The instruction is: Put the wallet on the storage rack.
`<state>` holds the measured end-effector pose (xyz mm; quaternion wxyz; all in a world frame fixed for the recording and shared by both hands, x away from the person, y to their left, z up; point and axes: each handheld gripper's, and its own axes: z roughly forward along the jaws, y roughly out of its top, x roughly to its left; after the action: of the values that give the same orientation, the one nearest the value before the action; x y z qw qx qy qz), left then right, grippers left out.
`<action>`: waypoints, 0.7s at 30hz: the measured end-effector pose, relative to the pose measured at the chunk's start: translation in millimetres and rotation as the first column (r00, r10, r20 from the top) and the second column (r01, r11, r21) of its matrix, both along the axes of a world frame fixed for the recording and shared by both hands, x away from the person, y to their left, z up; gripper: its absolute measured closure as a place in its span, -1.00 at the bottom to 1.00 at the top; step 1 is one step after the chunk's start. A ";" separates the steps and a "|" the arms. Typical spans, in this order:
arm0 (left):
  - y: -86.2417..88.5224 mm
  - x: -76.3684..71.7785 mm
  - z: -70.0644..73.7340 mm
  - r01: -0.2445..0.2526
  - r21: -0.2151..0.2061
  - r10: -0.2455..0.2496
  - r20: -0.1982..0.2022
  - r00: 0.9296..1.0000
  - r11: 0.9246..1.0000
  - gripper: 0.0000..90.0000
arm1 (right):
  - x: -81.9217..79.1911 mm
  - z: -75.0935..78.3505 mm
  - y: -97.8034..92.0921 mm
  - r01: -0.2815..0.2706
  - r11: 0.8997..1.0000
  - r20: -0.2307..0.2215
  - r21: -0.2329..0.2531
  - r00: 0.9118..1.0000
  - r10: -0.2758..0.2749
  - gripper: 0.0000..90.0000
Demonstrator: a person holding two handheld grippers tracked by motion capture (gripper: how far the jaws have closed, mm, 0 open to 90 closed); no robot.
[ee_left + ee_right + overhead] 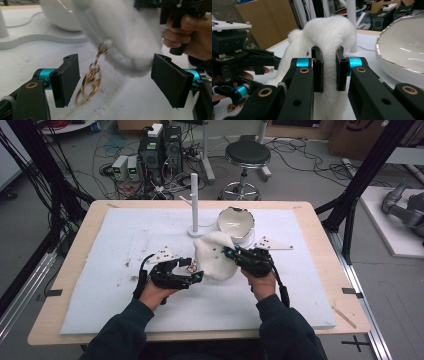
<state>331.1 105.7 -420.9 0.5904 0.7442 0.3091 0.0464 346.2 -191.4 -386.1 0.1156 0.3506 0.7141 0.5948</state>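
While the right gripper (329, 72) pinched the white fluffy toy (324, 37) between its jaws and held it above the white mat (150, 230), just in front of the bowl (235, 222), the left gripper (115, 80) stood spread wide around the gold key rings (90, 82) dangling from the toy.

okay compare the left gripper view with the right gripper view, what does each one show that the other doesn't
Left gripper view: the left gripper open, with a gold key ring and chain hanging from the white plush toy between its jaws.

Right gripper view: the right gripper shut on the plush toy's fur, and cardboard boxes behind.

Both: the plush toy, the white bowl, the white stand, the table's white mat.
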 end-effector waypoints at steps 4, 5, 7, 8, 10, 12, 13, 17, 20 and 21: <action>-4.0 0.7 -6.0 0.026 0.045 -0.025 -0.032 0.999 0.999 -0.03 | -1.3 -2.9 11.1 -0.027 1.000 -0.002 -0.009 1.000 0.026 0.81; -4.1 0.4 -6.1 0.027 0.060 -0.026 -0.024 0.999 0.998 0.10 | -1.4 -3.0 12.1 -0.030 0.999 0.002 -0.019 1.000 0.030 0.81; -2.0 -0.9 -4.5 0.016 0.071 -0.016 0.001 1.000 0.997 0.37 | -1.2 -3.5 12.8 -0.040 0.999 0.003 -0.038 0.999 0.040 0.80; -0.3 -1.1 -3.5 0.008 0.071 -0.009 0.012 1.000 0.997 0.37 | -1.2 -3.5 12.8 -0.040 0.999 0.003 -0.038 0.999 0.040 0.80; 4.0 -1.2 -1.6 -0.014 0.075 0.011 0.034 0.999 0.997 0.50 | -1.0 -3.5 12.8 -0.046 0.996 0.019 -0.078 0.999 0.048 0.79; 10.4 0.1 0.2 -0.044 0.075 0.040 0.055 0.998 0.996 0.57 | -1.9 -3.1 14.3 -0.055 0.990 0.044 -0.133 0.997 0.062 0.78; 14.7 1.0 1.2 -0.060 0.067 0.056 0.062 0.996 0.996 0.61 | -2.3 -3.3 15.4 -0.067 0.979 0.052 -0.194 0.996 0.079 0.78; 28.0 2.1 7.1 -0.107 0.032 0.103 0.101 0.989 0.994 0.66 | -0.4 -6.9 16.9 -0.105 0.964 0.028 -0.244 0.993 0.115 0.76; 35.2 2.2 9.1 -0.105 0.035 0.100 0.120 0.988 0.994 0.69 | 5.6 -12.5 18.1 -0.194 0.923 -0.039 -0.332 0.981 0.192 0.47; 36.8 2.3 9.6 -0.093 0.033 0.088 0.126 0.988 0.995 0.69 | 5.6 -12.5 18.1 -0.194 0.923 -0.039 -0.332 0.981 0.192 0.47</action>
<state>333.4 142.4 -411.3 0.5912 0.7363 0.3043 0.1253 351.8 -173.4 -398.6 0.1121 0.2556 0.8359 0.4727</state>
